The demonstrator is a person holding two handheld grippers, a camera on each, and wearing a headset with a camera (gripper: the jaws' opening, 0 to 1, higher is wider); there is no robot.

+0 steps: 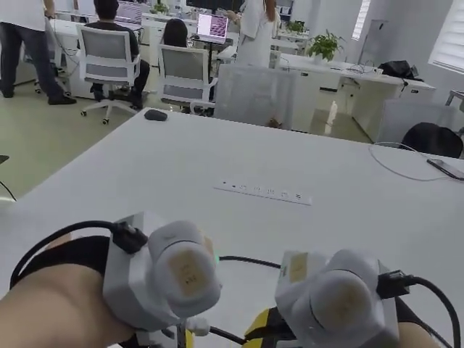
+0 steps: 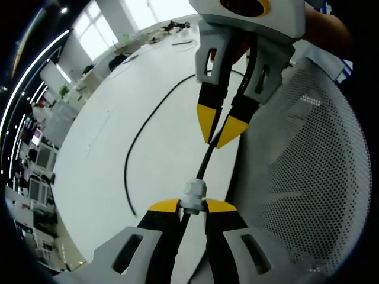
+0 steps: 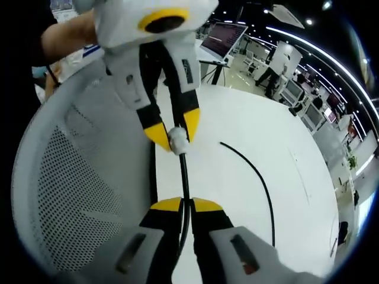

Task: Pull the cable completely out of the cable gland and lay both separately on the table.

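1. White office table (image 1: 304, 163), black cable (image 2: 204, 164) trailing across it.
2. My left gripper (image 2: 192, 207) clenches the gland (image 2: 193, 194); my right gripper (image 3: 186, 205) pinches the cable.
3. Cable apparently not yet out; pulling free and laying down remain.

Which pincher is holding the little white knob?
The left gripper: its yellow tips clamp the white cable gland. The right gripper pinches just the black cable.

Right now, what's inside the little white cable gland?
The black cable runs into the cable gland, held by the left gripper. The part inside is covered by the gland's white body.
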